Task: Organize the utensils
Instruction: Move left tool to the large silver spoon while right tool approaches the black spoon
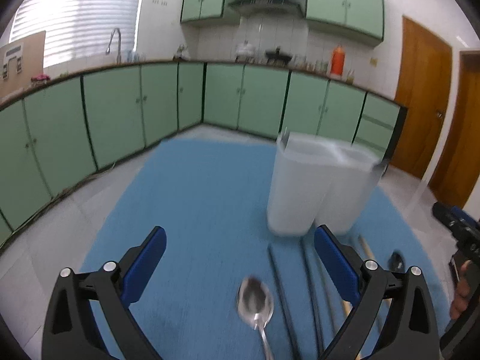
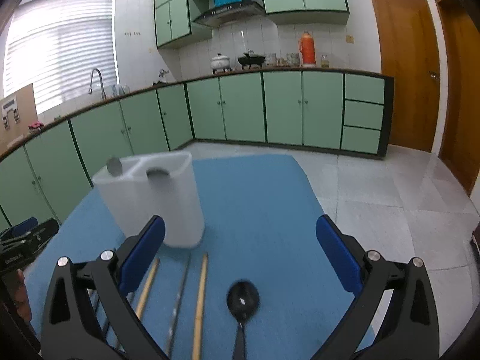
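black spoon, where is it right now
The black spoon lies on the blue mat between the open right gripper's fingers in the right wrist view, right of the wooden chopsticks.

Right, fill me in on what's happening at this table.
A person holds a gripper in each hand over a blue mat, sorting utensils into a white two-compartment holder. Both grippers are open and hold nothing. The left gripper hovers above a silver spoon; the right gripper hovers above a black spoon. Wooden chopsticks and dark metal chopsticks lie between the two spoons. The holder already has something round in each compartment, too blurred to name.
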`<action>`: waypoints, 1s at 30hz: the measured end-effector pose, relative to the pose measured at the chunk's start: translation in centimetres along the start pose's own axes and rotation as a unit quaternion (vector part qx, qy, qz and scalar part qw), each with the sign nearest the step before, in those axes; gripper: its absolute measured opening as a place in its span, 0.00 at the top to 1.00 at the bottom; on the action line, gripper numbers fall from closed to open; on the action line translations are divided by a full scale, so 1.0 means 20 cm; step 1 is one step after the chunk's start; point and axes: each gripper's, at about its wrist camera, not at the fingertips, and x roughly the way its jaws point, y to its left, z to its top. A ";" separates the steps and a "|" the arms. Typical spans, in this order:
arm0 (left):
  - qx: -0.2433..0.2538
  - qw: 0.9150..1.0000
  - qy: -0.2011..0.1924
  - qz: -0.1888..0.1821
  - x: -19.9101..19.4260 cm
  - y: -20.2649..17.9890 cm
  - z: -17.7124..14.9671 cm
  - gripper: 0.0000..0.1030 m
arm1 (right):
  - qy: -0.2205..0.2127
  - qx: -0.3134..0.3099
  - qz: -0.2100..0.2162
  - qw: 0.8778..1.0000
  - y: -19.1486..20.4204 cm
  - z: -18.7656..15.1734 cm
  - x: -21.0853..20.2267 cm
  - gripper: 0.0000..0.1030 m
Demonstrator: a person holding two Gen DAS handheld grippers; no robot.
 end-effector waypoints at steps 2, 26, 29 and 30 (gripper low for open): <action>-0.002 1.000 0.024 0.014 0.03 0.01 -0.05 0.06 | 0.009 0.002 -0.003 1.000 -0.01 -0.04 0.00 0.05; -0.027 0.991 0.135 0.006 0.31 -0.01 -0.20 0.39 | 0.046 0.001 -0.005 0.999 -0.01 -0.17 0.11 0.05; -0.032 0.990 0.136 0.003 0.31 0.00 -0.19 0.46 | 0.047 -0.001 -0.005 0.999 -0.02 -0.17 0.12 0.05; -0.034 0.990 0.137 0.001 0.32 0.00 -0.19 0.48 | 0.047 -0.001 -0.005 0.999 -0.01 -0.17 0.12 0.05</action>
